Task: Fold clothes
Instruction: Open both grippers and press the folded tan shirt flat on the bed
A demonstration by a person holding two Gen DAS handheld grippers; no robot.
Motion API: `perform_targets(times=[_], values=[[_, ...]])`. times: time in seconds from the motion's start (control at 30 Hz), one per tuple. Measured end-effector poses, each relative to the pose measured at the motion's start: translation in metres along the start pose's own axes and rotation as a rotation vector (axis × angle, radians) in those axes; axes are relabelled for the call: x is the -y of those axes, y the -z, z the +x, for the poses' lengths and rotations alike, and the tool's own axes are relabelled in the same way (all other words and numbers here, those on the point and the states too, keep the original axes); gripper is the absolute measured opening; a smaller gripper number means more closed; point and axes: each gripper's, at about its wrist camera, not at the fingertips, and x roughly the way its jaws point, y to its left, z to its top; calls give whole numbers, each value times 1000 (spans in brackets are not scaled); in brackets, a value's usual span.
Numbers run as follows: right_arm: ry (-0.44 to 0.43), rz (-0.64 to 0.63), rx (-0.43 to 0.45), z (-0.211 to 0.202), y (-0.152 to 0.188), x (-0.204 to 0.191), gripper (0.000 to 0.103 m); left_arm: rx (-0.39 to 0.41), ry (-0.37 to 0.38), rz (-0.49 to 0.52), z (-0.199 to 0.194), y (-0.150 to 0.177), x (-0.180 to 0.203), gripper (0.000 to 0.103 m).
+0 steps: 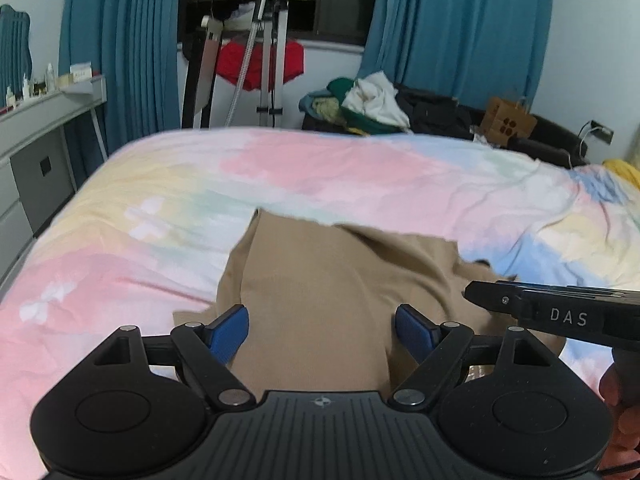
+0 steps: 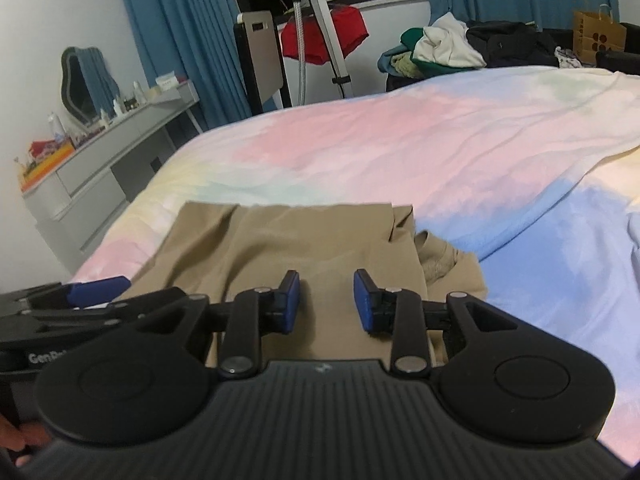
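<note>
The tan garment (image 2: 304,240) lies on the bed right under and ahead of both claws, the right gripper (image 2: 326,300) half open and empty, the left gripper (image 1: 322,330) wide open beside it.

My left gripper (image 1: 322,330): black ribbed housing, two round discs behind blue pads (image 1: 228,332), silver rivets on the linkages. My right gripper (image 2: 326,300) matches, lettered "DAS" along its side.
</note>
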Motion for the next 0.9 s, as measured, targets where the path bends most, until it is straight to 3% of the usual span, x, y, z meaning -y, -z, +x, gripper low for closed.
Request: perform_targets(times=[0.2,0.43,0.53,0.67,0.9], values=[[-1,-3,-17,6,2,1,33,-41,1,7,16,4,-1,83],[-8,-6,27,-21,-4,-5,34,-7,-14,7,-10,4,0,82],[-6,-19,0,-25,0,-8,34,8,-16,10,-21,7,3,82],[14,-40,-51,-11,7,-8,33,-30,-25,46,-12,13,8,82],[10,-15,-52,-8,9,-6,33,-46,-32,63,-7,19,8,82]])
